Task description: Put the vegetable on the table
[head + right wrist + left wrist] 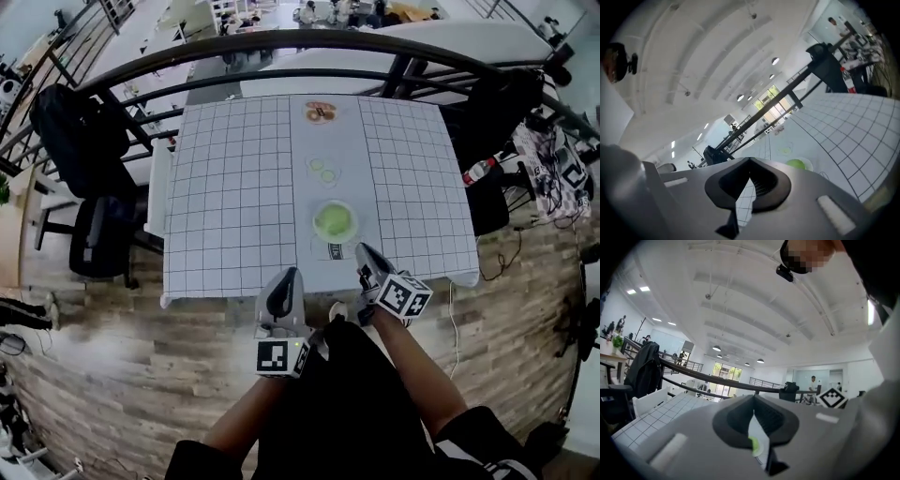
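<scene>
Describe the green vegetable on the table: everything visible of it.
The vegetable is a pale green, rounded lump, smooth-looking; finer detail is too small to tell. It sits centred in a shallow white dish on the plain middle strip of the table, toward the near edge. Only the dish touches it.

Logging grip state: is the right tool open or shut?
Shut: in the right gripper view, the right tool has its jaws together, nothing held between them.

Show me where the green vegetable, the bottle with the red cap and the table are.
green vegetable (334, 221), head view, middle of its top.
bottle (480, 170), head view, its pale body.
table (234, 206), head view, bare gridded part on the left.
</scene>
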A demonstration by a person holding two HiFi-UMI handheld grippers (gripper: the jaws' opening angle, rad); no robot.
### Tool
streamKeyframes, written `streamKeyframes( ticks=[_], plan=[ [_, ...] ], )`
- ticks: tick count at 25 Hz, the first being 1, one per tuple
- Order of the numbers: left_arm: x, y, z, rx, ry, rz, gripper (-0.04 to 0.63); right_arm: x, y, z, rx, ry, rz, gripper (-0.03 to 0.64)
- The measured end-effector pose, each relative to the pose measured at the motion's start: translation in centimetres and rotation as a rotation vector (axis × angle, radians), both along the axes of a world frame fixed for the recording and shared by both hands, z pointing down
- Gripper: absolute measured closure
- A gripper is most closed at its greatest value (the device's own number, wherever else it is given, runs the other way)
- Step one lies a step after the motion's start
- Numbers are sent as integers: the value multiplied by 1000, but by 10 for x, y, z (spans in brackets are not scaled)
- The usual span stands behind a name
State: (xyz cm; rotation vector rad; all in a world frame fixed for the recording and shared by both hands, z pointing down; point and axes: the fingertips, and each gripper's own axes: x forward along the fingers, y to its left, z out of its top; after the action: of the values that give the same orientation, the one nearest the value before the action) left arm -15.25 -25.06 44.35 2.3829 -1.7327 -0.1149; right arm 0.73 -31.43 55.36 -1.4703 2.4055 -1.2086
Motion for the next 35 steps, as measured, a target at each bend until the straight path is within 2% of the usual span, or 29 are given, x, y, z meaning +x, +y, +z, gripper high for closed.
streamKeyframes(
  ticks=[6, 11, 13, 15, 21, 27, 35],
  plan=[
    [-7, 7, 3, -24, 7, 29, 588, -23, 40, -51, 191, 225, -62, 620],
    [12, 18, -14, 3, 4, 63, 588, -23, 73, -84, 316, 356, -131, 620],
    [20, 20, -19, 1, 16, 64, 588, -20, 82, -95, 349, 375, -151, 620],
    [31, 23, -22, 2, -11, 48, 588, -13, 89, -107, 373, 379, -145, 620],
    [60, 35, -20, -27, -80, 29, 588, 11, 94, -143, 463, 393, -63, 620],
    [76, 27, -37, 49, -115, 10, 588, 13, 90, -152, 537, 439, -63, 620],
    [113, 49, -50, 61, -138, 40, 588, 36, 114, -170, 583, 471, -42, 621]
  ],
)
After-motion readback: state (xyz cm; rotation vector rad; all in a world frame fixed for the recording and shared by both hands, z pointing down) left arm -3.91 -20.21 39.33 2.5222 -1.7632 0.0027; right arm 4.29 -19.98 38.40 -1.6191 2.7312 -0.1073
